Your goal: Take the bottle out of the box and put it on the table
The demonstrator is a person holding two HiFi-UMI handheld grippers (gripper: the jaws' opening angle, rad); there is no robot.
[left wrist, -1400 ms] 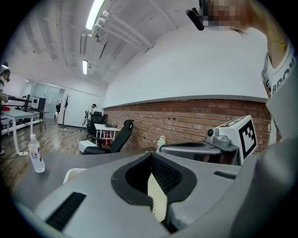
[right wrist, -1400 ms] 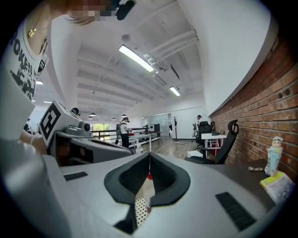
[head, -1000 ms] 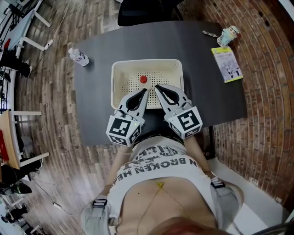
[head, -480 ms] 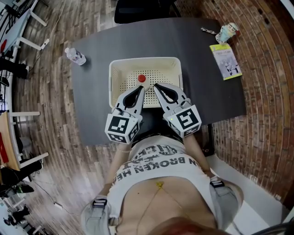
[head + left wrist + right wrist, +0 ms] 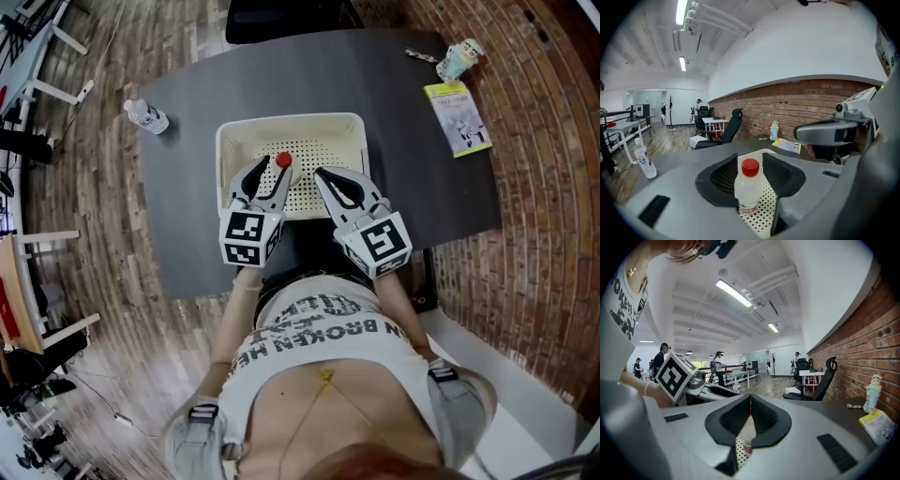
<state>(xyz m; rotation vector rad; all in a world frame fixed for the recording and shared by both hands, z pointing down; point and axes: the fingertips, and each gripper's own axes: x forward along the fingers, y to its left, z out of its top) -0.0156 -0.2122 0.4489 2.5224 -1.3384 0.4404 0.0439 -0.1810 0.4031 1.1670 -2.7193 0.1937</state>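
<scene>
a yellow booklet (image 5: 456,117) lies near a small figurine (image 5: 460,58); black chair (image 5: 281,17) beyond.

On the person's white shirt (image 5: 323,328), which the head view shows upside down, one line of dark capital letters has the clear word "BROKEN", with "IN" before it and "HE" after it. The line above it cannot be read. The print on the yellow booklet (image 5: 459,118) and on the red label of the bottle (image 5: 749,187) is too small to read.

Red brick wall (image 5: 787,101), wooden plank floor (image 5: 169,37), black office chair (image 5: 732,129), ceiling strip lights (image 5: 736,293).
</scene>
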